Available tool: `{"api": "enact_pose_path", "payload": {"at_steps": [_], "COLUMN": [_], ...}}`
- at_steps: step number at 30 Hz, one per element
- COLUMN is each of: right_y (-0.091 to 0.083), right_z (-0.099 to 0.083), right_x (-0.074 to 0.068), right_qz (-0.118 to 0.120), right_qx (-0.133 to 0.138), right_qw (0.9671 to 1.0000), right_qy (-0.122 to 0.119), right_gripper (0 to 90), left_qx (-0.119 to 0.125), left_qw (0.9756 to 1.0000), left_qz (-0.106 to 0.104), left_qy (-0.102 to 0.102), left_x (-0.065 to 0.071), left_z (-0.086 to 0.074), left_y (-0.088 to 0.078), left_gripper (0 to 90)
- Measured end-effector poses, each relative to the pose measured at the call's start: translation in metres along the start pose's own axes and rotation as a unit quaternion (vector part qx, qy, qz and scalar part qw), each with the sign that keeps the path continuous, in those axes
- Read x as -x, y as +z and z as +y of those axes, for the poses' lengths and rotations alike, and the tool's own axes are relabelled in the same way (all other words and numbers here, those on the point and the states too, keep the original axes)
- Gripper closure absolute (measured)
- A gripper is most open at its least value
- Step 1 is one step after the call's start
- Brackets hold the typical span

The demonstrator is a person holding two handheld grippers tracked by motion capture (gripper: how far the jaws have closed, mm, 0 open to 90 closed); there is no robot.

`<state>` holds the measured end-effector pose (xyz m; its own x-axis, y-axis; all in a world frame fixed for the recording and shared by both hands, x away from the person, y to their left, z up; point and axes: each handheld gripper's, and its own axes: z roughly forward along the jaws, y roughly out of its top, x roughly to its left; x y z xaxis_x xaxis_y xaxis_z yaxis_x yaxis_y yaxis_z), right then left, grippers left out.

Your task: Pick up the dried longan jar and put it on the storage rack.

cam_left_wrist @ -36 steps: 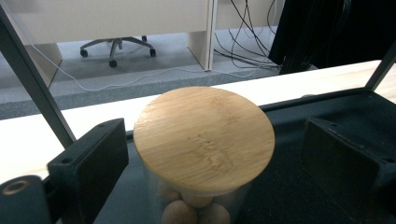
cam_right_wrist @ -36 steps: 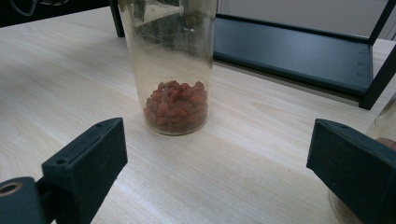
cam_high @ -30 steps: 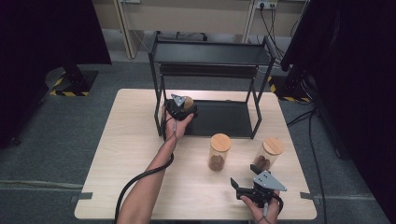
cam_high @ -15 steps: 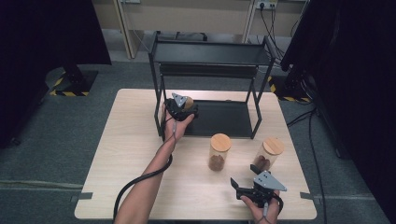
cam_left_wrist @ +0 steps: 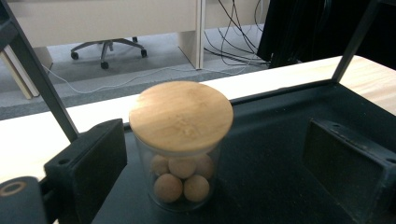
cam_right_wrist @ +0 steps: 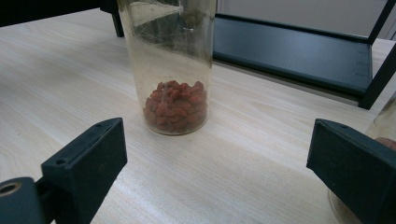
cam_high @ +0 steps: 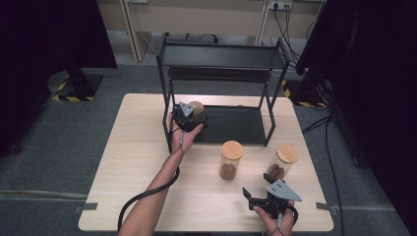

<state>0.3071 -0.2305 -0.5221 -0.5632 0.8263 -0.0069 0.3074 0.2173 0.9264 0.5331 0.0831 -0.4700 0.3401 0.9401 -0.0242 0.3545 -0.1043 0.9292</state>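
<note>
Work in hand: jars going onto the black rack's lower shelf, judging by the layout.
Left gripper: at the shelf's left end, jaws spread wide on either side of the short jar, pads clear of the glass, so released.
Short jar: upright on the shelf, bamboo lid on, pale balls inside.
Right gripper: low over the near right of the table, jaws wide apart, nothing between them.
Tall jar: mid-table, just near of the shelf's front edge, reddish bits at the bottom; probably next.
Second tall jar: right of it, apart, close to the right gripper.
Withdrawal: I'd draw the left gripper straight back toward the near side, keeping both jaws off the glass so the jar stays put.
Next grasp: centre the right jaws on the tall jar's body below the lid, squarely, avoiding its neighbour.
</note>
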Motion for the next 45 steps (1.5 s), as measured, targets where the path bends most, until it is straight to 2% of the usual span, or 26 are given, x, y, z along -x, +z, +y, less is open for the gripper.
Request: {"api": "enact_pose_path", "payload": {"at_steps": [6, 37, 45], "right_y": [0.0, 0.0, 0.0], "right_z": [0.0, 0.0, 0.0], "right_x": [0.0, 0.0, 0.0], "right_qz": [0.0, -0.002, -0.003], "right_qx": [0.0, 0.002, 0.002], "right_qw": [1.0, 1.0, 1.0], "right_qy": [0.001, 0.0, 0.0], "right_gripper": [4.9, 4.9, 4.9], "left_qx": [0.0, 0.016, 0.027], "left_qw": [1.0, 0.9992, 0.9986], "left_qz": [-0.001, -0.035, -0.045], "left_qy": [0.002, -0.005, -0.005], "left_x": [0.001, 0.013, 0.017], "left_z": [-0.004, -0.013, -0.016], "left_y": [-0.005, -0.033, -0.042], "left_gripper": [6.2, 6.4, 6.5]}}
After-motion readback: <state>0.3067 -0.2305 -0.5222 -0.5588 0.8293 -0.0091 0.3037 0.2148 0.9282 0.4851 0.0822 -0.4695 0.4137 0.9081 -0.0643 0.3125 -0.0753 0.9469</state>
